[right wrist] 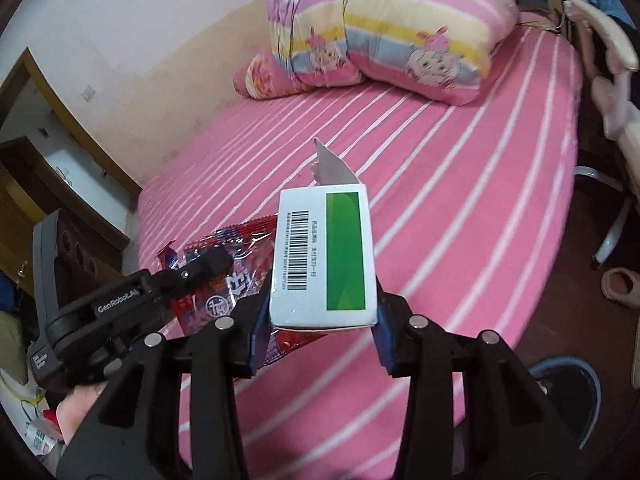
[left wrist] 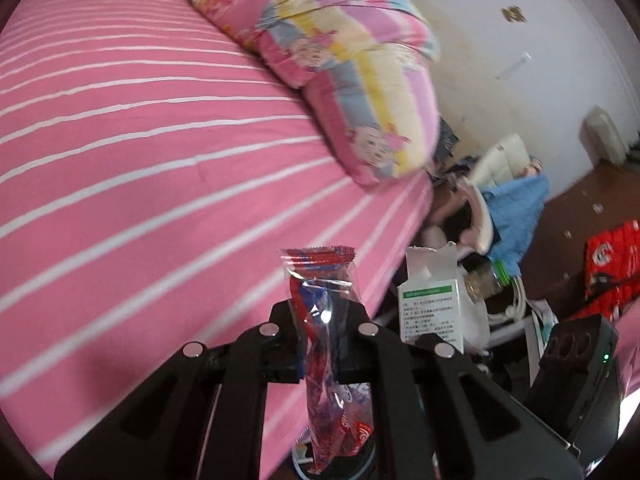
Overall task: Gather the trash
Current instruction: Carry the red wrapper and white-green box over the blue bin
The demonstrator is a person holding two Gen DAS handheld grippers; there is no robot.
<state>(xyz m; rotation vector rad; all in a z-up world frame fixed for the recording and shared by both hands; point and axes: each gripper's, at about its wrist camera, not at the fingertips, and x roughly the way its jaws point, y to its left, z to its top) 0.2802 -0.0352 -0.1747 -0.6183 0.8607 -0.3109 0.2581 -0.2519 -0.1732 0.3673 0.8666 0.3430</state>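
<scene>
My left gripper (left wrist: 320,312) is shut on a red and blue plastic snack wrapper (left wrist: 324,344), held upright over the edge of the pink striped bed (left wrist: 140,152). My right gripper (right wrist: 320,320) is shut on a white and green cardboard box (right wrist: 324,260) with an open torn flap, held above the bed (right wrist: 460,200). The box also shows in the left wrist view (left wrist: 432,304), just right of the wrapper. The wrapper (right wrist: 216,264) and the left gripper (right wrist: 200,272) show in the right wrist view, left of the box.
Folded cartoon-print quilts and a pillow (right wrist: 380,32) lie at the head of the bed. A chair with blue cloth (left wrist: 512,208), a bottle (left wrist: 488,276) and a red pack (left wrist: 612,264) stand on the brown floor beside the bed. A dark round bin (right wrist: 568,396) sits at the bed's lower right.
</scene>
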